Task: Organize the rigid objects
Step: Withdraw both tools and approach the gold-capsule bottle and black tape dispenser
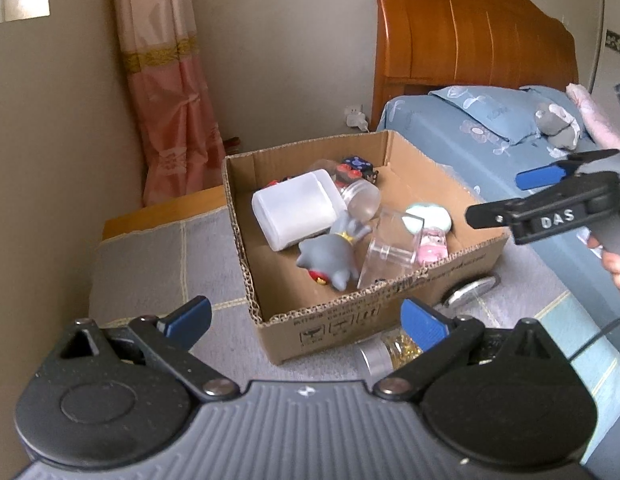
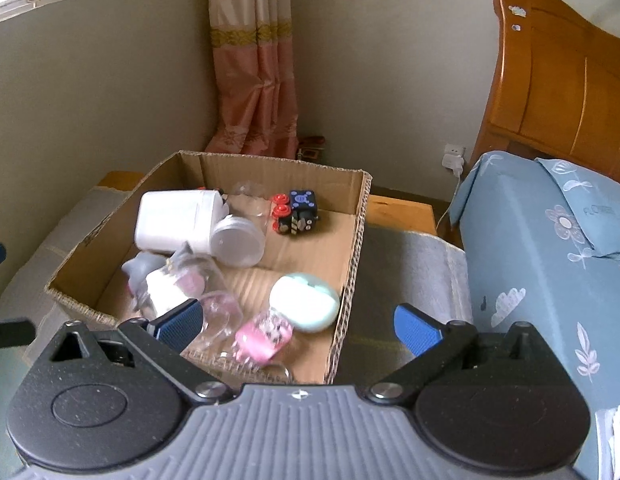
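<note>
Now both grippers hover with fingers spread wide and nothing between them: the right gripper [image 2: 297,322] above the cardboard box [image 2: 360,216], the left gripper [image 1: 305,318] before it. Inside lie a white jar [image 2: 173,220], a pink toy [image 2: 261,338] and a mint case [image 2: 305,300].

A low surface is covered by a grey quilted mat [image 1: 157,256], with bare wood [image 1: 161,212] showing at its far edge. A cardboard box [image 1: 374,316] is set on the mat. Beside the box, a jar of gold bits [image 1: 386,350] and a round metal lid [image 1: 470,290] are lying on the mat.
</note>
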Demonstrator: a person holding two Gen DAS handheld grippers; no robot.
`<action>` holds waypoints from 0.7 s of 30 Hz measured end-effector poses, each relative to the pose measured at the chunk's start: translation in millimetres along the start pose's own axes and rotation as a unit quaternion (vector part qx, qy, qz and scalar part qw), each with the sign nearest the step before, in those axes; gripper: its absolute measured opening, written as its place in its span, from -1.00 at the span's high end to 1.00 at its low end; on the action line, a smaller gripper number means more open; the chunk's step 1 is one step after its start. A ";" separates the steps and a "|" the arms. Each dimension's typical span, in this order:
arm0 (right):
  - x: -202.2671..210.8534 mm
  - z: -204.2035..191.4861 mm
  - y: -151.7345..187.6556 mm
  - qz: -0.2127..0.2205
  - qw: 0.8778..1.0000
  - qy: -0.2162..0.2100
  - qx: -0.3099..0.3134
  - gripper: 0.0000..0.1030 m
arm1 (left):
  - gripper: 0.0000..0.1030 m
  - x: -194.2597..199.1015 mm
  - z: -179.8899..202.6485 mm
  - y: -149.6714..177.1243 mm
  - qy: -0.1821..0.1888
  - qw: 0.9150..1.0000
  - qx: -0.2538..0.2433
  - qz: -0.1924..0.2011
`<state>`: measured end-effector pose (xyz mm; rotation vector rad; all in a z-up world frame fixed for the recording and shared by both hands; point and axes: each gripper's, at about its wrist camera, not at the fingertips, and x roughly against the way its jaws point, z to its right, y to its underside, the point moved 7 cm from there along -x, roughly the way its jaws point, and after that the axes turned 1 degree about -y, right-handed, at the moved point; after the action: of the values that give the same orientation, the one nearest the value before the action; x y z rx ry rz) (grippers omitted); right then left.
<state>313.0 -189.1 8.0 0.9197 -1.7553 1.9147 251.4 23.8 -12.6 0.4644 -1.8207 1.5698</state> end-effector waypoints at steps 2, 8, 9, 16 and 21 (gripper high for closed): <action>6.6 -1.4 5.8 0.004 1.000 0.006 0.000 -1.00 | -0.96 1.6 2.2 1.3 -0.005 1.000 -0.004 0.000; 13.9 -3.0 31.7 0.006 1.000 0.023 -0.010 -1.00 | -0.96 6.5 10.2 7.8 -0.003 1.000 -0.006 0.000; 12.3 -3.1 36.9 0.002 1.000 0.025 -0.015 -1.00 | -0.96 6.5 11.4 9.2 -0.002 1.000 -0.006 -0.001; -16.1 -7.5 67.4 -0.020 0.999 0.032 -0.027 -1.00 | -0.96 3.0 15.6 20.7 0.004 1.000 -0.002 -0.013; -32.1 1.1 70.8 -0.015 0.998 0.033 -0.057 -1.00 | -0.96 6.2 14.1 24.4 0.004 1.000 -0.001 -0.013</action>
<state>288.5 -195.6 -65.5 0.8276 -1.7825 1.7862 227.3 16.3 -26.5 0.4776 -1.8026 1.5503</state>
